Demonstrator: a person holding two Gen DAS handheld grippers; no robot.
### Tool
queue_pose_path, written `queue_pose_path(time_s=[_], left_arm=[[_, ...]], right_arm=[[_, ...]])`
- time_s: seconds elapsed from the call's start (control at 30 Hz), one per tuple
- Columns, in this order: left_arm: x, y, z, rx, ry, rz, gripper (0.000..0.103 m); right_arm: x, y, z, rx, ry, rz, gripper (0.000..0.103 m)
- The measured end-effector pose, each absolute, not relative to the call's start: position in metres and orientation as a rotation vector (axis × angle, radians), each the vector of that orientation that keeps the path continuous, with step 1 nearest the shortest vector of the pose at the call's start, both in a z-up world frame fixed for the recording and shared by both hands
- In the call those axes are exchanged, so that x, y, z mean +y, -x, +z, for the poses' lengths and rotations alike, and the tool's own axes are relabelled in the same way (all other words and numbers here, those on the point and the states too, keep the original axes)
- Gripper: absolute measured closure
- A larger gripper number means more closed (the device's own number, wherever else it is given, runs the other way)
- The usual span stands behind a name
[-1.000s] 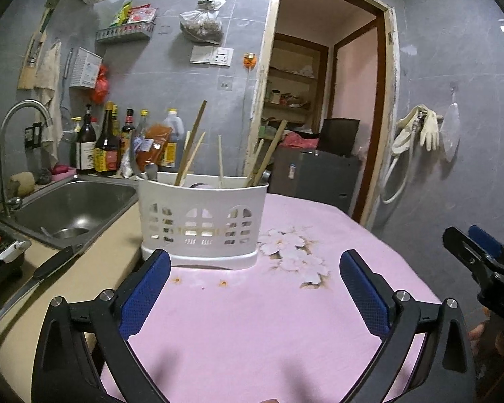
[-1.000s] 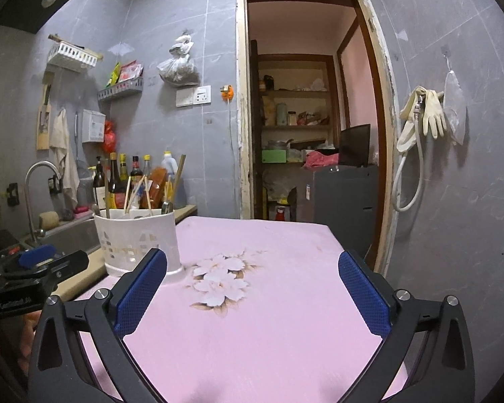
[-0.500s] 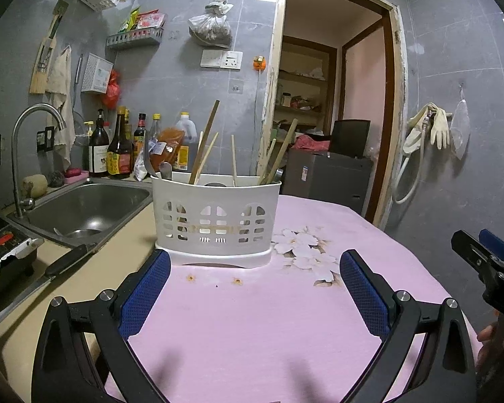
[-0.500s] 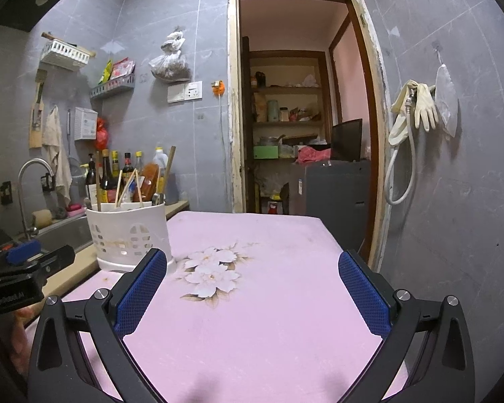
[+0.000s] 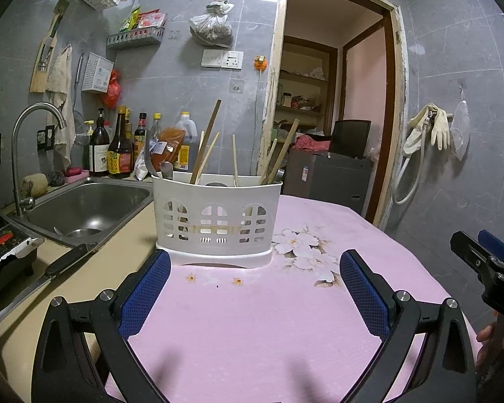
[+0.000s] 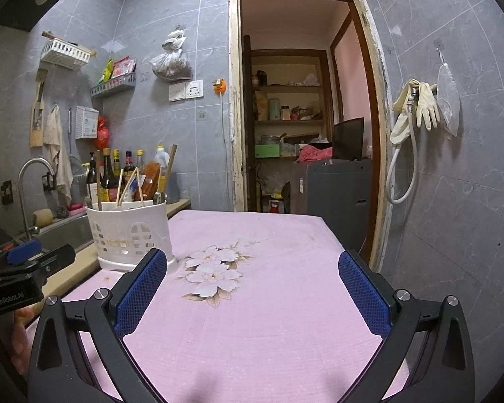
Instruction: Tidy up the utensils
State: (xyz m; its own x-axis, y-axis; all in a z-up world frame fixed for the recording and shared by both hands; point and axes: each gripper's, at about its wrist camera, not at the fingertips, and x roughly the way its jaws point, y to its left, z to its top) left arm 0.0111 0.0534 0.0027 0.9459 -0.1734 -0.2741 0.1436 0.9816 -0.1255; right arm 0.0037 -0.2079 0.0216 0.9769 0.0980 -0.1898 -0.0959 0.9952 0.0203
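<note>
One white plastic holder (image 5: 215, 216) is seen standing upright on the pink flowered cloth (image 5: 258, 319), at 12 o'clock from the left gripper (image 5: 253, 272) and just beyond its fingertips. In the right wrist view the same holder (image 6: 129, 235) is found at 10 o'clock from the right gripper (image 6: 252, 270), near its left finger. Three arched openings are counted on the holder's front wall. About six wooden chopsticks (image 5: 206, 141) are counted leaning out of its top, fanned apart, and two metal handles (image 5: 166, 169) are made out at its left end; the exact chopstick count cannot be fixed, as some overlap.

Both grippers are held over the cloth with jaws spread wide, and nothing is gripped between the blue pads (image 5: 144, 294) of either. No utensil is seen lying on the cloth.

One steel sink (image 5: 84, 208) with one curved tap (image 5: 23, 141) is set at 9 o'clock of the holder. A row of roughly six bottles (image 5: 117, 147) is lined up behind it at 11 o'clock. One black-handled knife (image 5: 64, 262) is laid on the counter, at 8 o'clock of the holder.
</note>
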Motion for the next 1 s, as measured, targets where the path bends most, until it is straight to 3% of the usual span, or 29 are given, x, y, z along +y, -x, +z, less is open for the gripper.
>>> queue_pose_path(time_s=[1.0], left_arm=[[0.0555,-0.012,0.0015,0.296,0.108,-0.163,0.004]], right_arm=[[-0.2057,-0.004,0.0199,0.203,-0.013,0.102,0.0]])
